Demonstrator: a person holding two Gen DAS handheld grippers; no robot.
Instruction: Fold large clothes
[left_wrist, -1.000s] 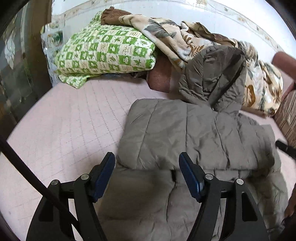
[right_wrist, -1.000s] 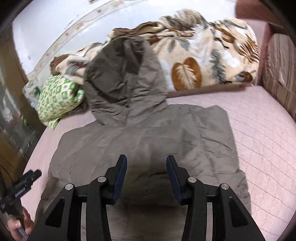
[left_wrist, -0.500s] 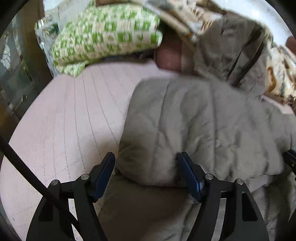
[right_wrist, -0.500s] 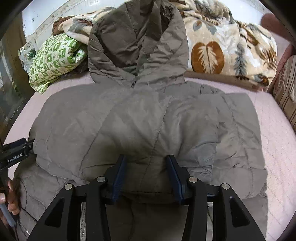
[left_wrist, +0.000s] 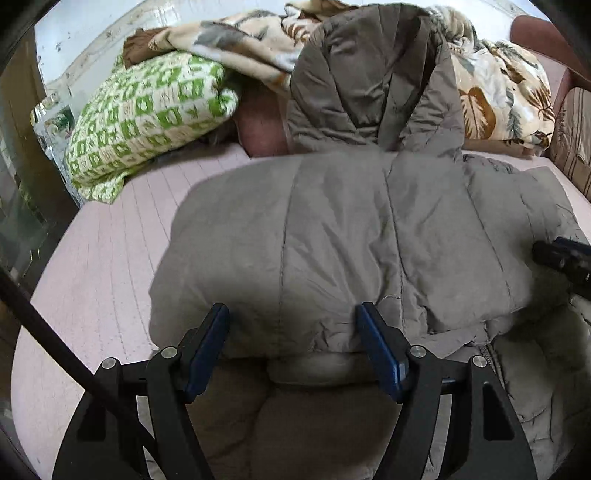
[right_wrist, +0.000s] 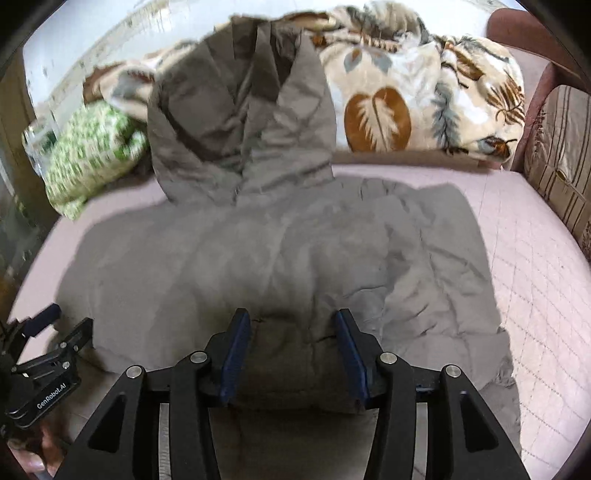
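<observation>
We see a bed (left_wrist: 110, 258) covered in a pale pink quilted sheet, with a light wall behind it and a dark wooden frame at the left edge; a striped brown cushion (right_wrist: 557, 155) stands at the bed's right side; across the head of the bed lies a cream blanket (right_wrist: 424, 92) printed with brown and grey leaves, and beside it, to the left, a green-and-white checked quilt (left_wrist: 147, 114) bundled into a roll.

The grey-brown padded jacket (left_wrist: 369, 240) fills the middle of the bed; its lower part has been folded up over the body, so a thick doubled edge faces us, and its hood (right_wrist: 240, 110) lies at the far end, propped against the leaf blanket.

The left hand-held gripper (left_wrist: 291, 350) points down at the near-left part of that folded edge; its blue-padded jaws stand wide apart, the puffy fold bulges between them, and we see no pinch in the fabric; the right hand-held gripper (right_wrist: 291, 343) sits at the middle of the near edge; its jaws are opening, with jacket fabric lying between them, and the pads are no longer pressing it; in the right wrist view the left hand-held gripper also shows at the lower left, over the jacket's left corner, with part of a hand (right_wrist: 29, 454) below it.
</observation>
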